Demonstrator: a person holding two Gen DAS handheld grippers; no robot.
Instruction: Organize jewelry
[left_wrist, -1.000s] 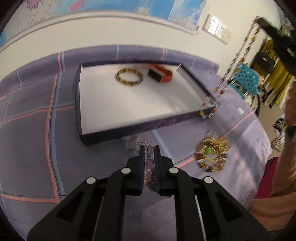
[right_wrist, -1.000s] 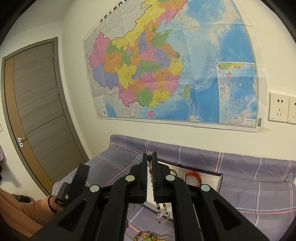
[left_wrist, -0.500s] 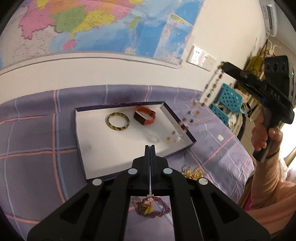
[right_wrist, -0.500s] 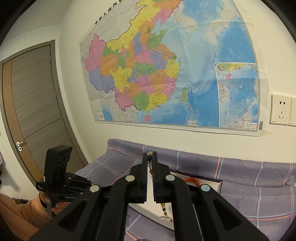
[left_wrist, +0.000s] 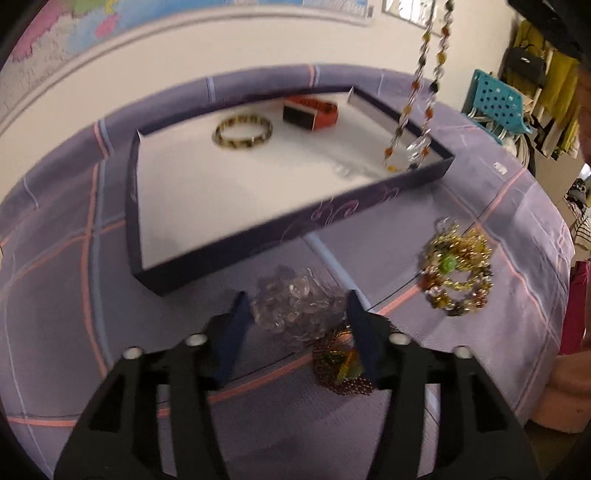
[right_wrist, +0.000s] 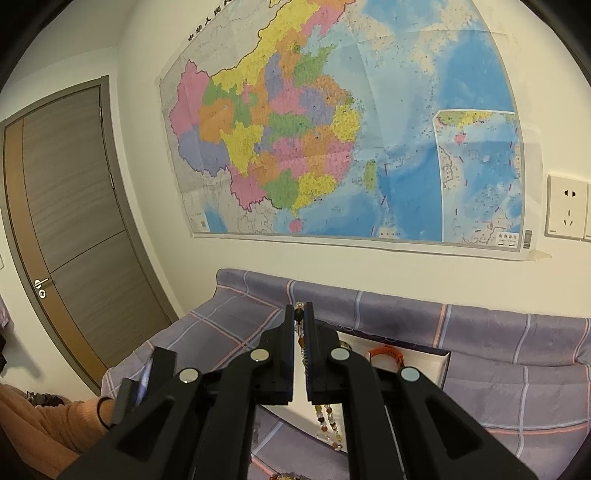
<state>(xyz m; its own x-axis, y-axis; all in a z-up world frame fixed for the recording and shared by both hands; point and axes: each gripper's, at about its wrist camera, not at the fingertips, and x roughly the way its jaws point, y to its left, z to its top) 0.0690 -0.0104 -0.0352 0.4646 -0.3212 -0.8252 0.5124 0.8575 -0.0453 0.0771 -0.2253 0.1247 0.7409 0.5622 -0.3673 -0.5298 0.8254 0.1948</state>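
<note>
Jewelry half sorted: bangle (left_wrist: 243, 132) and orange watch (left_wrist: 311, 112) already in box (left_wrist: 229, 254). Our right tool (right_wrist: 300, 317) clenched on bead necklace (left_wrist: 417, 107), dangling over box's near corner. Our left tool (left_wrist: 297, 308) opening, straddling clear bead bracelet (left_wrist: 295, 304) on purple cloth (left_wrist: 74, 295), pads not touching. Next, we judge: lower necklace into box, close left on clear beads. Gold cluster (left_wrist: 458, 273) waits beside.

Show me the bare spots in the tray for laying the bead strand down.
The tray floor is bare across its middle and near-left, between the amber bangle and the front wall. The far side holds the bangle and orange band. The bead strand already dangles over the right corner, so that corner is taken.
</note>
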